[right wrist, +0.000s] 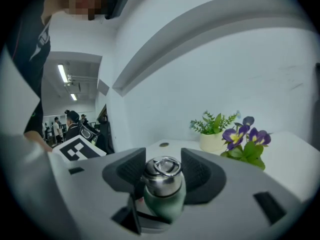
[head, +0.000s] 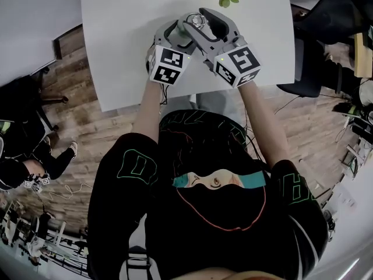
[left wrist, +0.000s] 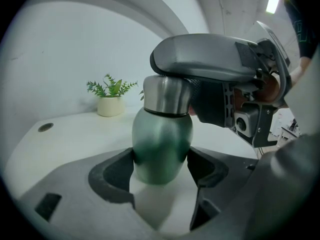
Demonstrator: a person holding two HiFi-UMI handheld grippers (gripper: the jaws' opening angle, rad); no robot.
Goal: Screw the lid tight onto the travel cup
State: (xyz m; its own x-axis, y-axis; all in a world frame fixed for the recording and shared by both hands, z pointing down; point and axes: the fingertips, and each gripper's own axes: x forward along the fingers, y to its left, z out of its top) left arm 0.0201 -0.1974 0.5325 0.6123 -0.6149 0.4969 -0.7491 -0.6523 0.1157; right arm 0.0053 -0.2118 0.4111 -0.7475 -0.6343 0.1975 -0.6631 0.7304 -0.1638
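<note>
Green travel cup [left wrist: 161, 144] stands upright on the white worktop [head: 116, 51], near its front edge. Left gripper [left wrist: 161, 161]: fingers clamped on the rounded lower body, both pads pressing. Right gripper [right wrist: 162, 170] sits over the top, fingers fairly wide apart, either side of the steel lid [right wrist: 161, 183], seemingly pressing it. Looks like rigid, smooth metal, so probably slippery. Hold the body at its widest part and twist the lid by its straight side wall, not the ring [right wrist: 165, 164].
</note>
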